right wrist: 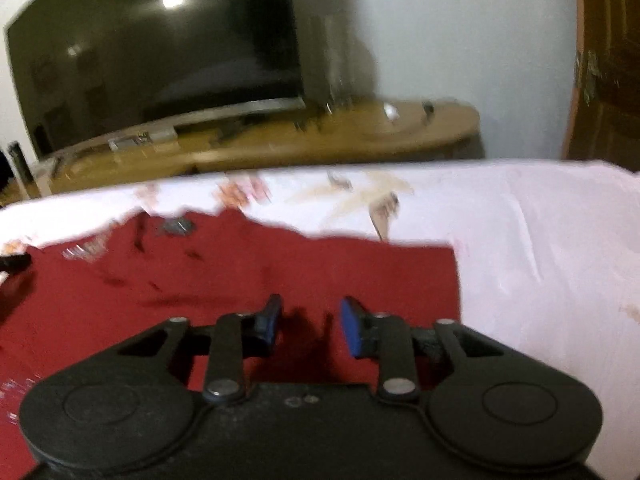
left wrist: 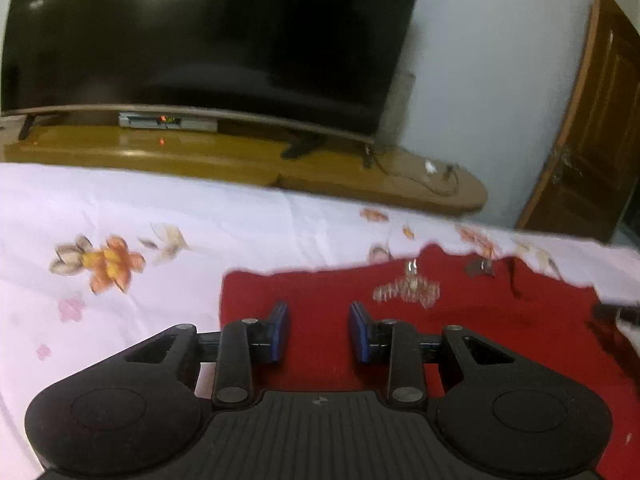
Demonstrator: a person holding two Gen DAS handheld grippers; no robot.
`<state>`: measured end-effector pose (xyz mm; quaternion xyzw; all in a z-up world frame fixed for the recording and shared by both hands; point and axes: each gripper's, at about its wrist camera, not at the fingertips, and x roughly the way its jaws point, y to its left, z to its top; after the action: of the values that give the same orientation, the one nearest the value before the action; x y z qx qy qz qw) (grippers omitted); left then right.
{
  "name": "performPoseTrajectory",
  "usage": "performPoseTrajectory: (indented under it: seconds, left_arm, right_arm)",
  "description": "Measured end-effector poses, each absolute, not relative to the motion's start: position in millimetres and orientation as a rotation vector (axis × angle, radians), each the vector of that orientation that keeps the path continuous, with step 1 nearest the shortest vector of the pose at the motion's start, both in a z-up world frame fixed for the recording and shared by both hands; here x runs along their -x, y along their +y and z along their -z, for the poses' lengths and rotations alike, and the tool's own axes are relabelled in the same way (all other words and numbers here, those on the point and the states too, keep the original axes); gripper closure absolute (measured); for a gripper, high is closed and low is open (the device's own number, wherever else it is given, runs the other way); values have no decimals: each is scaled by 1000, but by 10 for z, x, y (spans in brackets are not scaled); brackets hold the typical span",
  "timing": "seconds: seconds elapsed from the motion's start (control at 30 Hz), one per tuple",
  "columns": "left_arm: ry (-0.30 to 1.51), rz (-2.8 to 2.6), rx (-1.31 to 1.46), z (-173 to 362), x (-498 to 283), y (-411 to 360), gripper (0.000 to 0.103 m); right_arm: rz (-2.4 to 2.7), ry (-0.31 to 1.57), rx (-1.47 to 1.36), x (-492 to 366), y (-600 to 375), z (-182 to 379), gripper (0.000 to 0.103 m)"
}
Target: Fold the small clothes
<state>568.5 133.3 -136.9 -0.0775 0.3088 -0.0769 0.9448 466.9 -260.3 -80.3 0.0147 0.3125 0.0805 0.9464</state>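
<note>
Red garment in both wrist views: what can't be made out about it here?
- Near edge of the red garment: hidden in both views by the left gripper and right gripper bodies.
- Pale print: too blurred to read; smeared by motion in the right wrist view.
- Garment type and fold state: cannot tell; the frame edges cut it off.
- Dark shape at the left view's right edge: cut off, unidentifiable.

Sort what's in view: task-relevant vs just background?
Task things:
- red garment, spread flat on the floral bedsheet
- left gripper, open over the garment
- right gripper, open over the garment

Just there:
- TV, off
- wooden TV stand with a set-top box and cables
- wooden door
</note>
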Motion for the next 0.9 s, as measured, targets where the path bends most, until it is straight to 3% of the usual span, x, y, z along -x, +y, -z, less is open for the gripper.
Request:
performPoseTrajectory:
  seconds: [0.13,0.4,0.57,0.73,0.9]
  left_arm:
    - [621,132,170,1360,-5730,1322,69]
    - [613,95,125,1256,-5587,1338,69]
    - [509,253,100,1081,-5482,781,69]
    - [619,348,-46,1349,-5706,142,69]
    - [619,312,112,1387,-5676,506,69]
  right_arm:
    - [-126,650,74,-4782,-2520,1020,70]
    - [-138,638,111,-4670,-2446,946,70]
    - [-218,584,71,-4634,-2227,786,70]
    - [-380,682,123,-4822,-1664,921,79]
    - [-218,677,140,-4961,-2062,989,73]
